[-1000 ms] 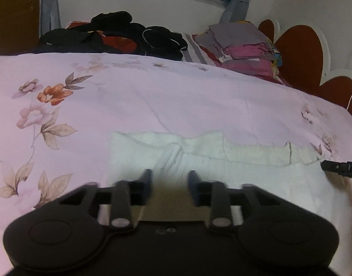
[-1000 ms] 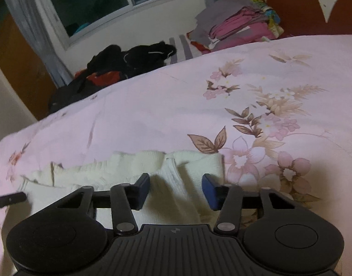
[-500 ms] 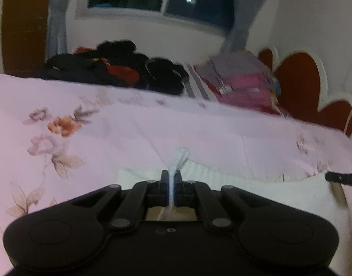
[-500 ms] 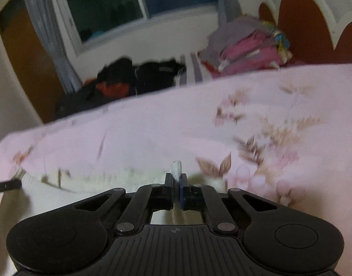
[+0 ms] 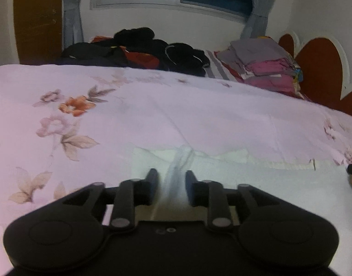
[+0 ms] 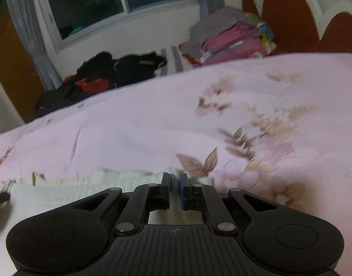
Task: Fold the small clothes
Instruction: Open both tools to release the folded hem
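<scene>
A: Where's the cream garment [image 5: 222, 174]?
B: Lower centre, flat on the pink floral bed [image 5: 153, 115]. Your left gripper [image 5: 171, 179] has just been opening, a fold between its jaws; your right gripper [image 6: 174, 185] pinches the edge.

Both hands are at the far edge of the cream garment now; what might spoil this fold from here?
1. The left gripper has just been opening, and a ridge of the cream garment stands loose between its fingers. That side may drop.
2. The right gripper is shut on the garment edge. Pulling from one side only could skew the fold.
3. The floral bedsheet lies right under the cloth, so a re-grab might pinch the sheet too.
</scene>
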`<state>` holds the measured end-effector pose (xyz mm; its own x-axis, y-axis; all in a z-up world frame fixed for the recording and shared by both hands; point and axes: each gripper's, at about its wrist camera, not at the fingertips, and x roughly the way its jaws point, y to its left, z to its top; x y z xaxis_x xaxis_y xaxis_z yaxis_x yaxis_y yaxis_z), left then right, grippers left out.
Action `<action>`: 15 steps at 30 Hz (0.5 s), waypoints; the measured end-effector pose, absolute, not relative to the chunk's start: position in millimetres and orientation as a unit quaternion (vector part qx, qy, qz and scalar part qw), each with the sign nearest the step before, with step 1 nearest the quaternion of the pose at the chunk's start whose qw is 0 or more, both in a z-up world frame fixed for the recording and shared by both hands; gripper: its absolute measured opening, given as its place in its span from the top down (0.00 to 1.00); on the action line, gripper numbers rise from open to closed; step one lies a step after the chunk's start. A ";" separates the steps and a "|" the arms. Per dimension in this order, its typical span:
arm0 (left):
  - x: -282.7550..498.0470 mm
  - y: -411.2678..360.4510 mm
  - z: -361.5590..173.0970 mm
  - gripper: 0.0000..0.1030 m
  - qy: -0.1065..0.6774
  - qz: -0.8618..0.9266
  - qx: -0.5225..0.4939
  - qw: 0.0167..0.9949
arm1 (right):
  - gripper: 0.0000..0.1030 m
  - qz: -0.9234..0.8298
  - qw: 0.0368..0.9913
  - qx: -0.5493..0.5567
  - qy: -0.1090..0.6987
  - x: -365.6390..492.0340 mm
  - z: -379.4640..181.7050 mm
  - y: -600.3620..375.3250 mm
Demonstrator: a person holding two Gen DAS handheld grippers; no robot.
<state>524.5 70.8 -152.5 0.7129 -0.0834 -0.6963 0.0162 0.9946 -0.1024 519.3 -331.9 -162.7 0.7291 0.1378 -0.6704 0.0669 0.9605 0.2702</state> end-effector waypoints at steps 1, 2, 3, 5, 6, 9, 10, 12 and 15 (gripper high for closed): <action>520.8 73.3 -149.1 0.58 0.377 -0.026 -0.052 0.924 | 0.95 0.020 0.920 0.141 0.364 515.8 -157.5 -333.2; 515.9 75.4 -145.2 0.48 0.375 -0.026 -0.057 0.925 | 0.95 0.024 0.921 0.148 0.360 511.4 -153.3 -333.7; 509.5 76.3 -141.1 0.46 0.368 -0.027 -0.058 0.928 | 0.95 0.032 0.921 0.154 0.356 506.2 -148.6 -333.1; 497.1 74.1 -133.8 0.45 0.361 -0.038 -0.048 0.931 | 0.94 0.046 0.922 0.149 0.355 497.4 -140.9 -326.0; 491.2 71.6 -131.0 0.45 0.362 -0.044 -0.043 0.930 | 0.94 0.054 0.921 0.148 0.356 493.3 -138.7 -321.0; 474.1 60.9 -124.9 0.41 0.364 -0.064 -0.038 0.928 | 0.94 0.078 0.916 0.150 0.365 482.8 -137.0 -304.9; 468.8 55.4 -123.9 0.38 0.365 -0.072 -0.036 0.928 | 0.93 0.088 0.913 0.153 0.368 479.9 -137.7 -299.4; 460.8 43.0 -124.5 0.37 0.368 -0.089 -0.032 0.925 | 0.87 0.102 0.908 0.157 0.375 474.4 -140.7 -286.2; 455.2 24.3 -129.3 0.37 0.374 -0.106 -0.018 0.921 | 0.26 0.115 0.910 0.150 0.368 462.8 -142.4 -264.5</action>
